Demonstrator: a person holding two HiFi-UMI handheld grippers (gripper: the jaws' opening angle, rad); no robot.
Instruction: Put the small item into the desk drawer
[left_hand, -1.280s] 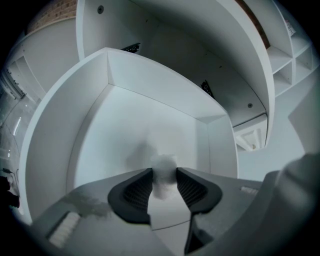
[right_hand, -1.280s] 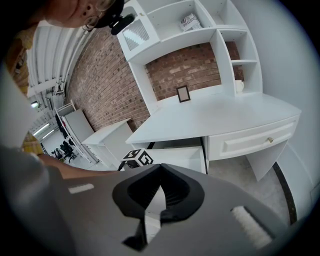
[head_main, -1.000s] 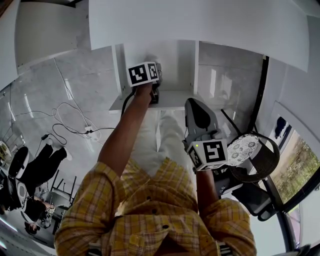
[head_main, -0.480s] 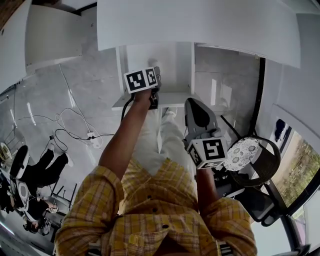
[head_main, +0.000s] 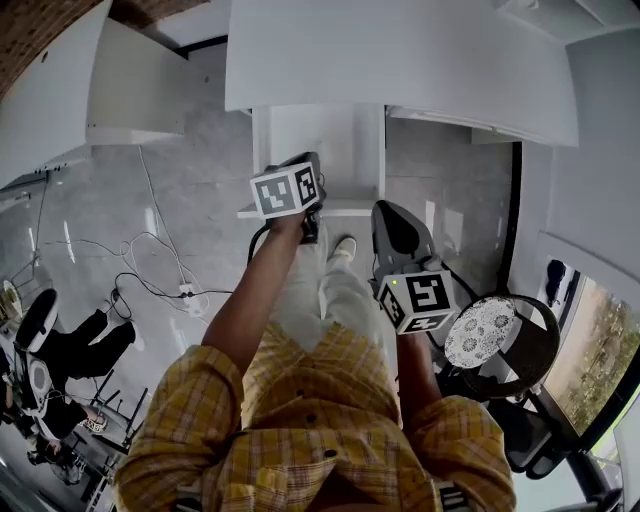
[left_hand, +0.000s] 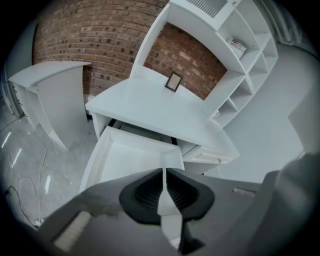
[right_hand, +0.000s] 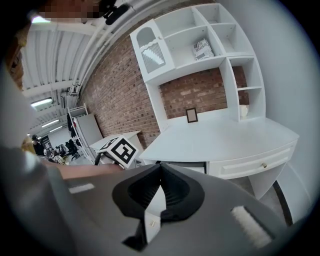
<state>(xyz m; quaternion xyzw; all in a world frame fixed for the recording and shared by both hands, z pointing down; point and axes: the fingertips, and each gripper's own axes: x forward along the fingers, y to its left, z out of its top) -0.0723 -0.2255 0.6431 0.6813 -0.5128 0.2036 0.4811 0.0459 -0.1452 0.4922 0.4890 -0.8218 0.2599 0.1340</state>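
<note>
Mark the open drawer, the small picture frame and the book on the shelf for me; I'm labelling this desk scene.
open drawer (left_hand: 127, 159), left gripper view, bare inner floor.
picture frame (left_hand: 173, 81), left gripper view, centre of its pane.
book (right_hand: 202, 48), right gripper view, middle of its cover.

The left arm (head_main: 250, 290) reaches out straight, forearm bare below a yellow checked sleeve, with the left gripper (left_hand: 163, 172) held over the near edge of the open desk drawer (left_hand: 125, 162); its jaws are closing, almost together, with nothing between them; the right arm (head_main: 415, 365) is bent and kept close to the body; the right gripper (right_hand: 160, 170) hangs short of the drawer and to its right, pointing forward, jaws together and empty.
</note>
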